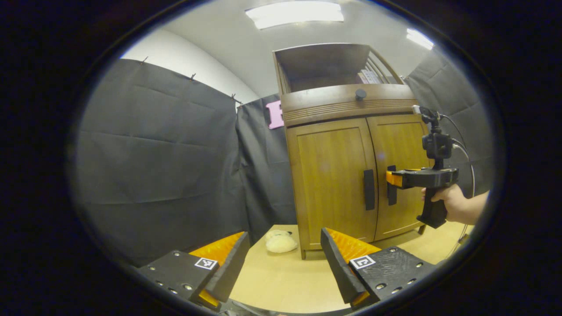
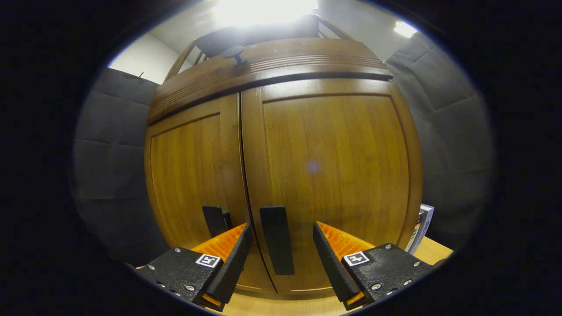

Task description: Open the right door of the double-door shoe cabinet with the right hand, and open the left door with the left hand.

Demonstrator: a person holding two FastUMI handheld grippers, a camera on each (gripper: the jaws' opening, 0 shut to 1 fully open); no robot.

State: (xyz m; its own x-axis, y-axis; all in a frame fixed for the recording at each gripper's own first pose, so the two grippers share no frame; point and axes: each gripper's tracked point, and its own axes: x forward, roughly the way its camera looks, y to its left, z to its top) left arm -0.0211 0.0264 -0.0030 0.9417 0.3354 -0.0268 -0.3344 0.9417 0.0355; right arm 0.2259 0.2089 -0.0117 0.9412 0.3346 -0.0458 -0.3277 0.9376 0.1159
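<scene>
A wooden double-door shoe cabinet (image 1: pixel 351 175) stands on the pale floor, both doors closed. Its left door (image 1: pixel 333 184) and right door (image 1: pixel 401 166) each carry a dark vertical handle near the middle seam. My left gripper (image 1: pixel 283 259) is open, well back from the cabinet. In the left gripper view a hand holds the right gripper (image 1: pixel 390 179) level with the right door's handle (image 1: pixel 391 191). In the right gripper view that gripper (image 2: pixel 281 252) is open, its fingers on either side of the right door's handle (image 2: pixel 276 239), not pressing it. The left door's handle (image 2: pixel 216 220) sits just left.
Black cloth walls close in the booth on both sides. A pale fluffy pair of slippers (image 1: pixel 280 242) lies on the floor at the cabinet's left foot. A book or box (image 2: pixel 421 228) leans by the cabinet's right side. A round knob (image 1: pixel 360 93) sits on the drawer above.
</scene>
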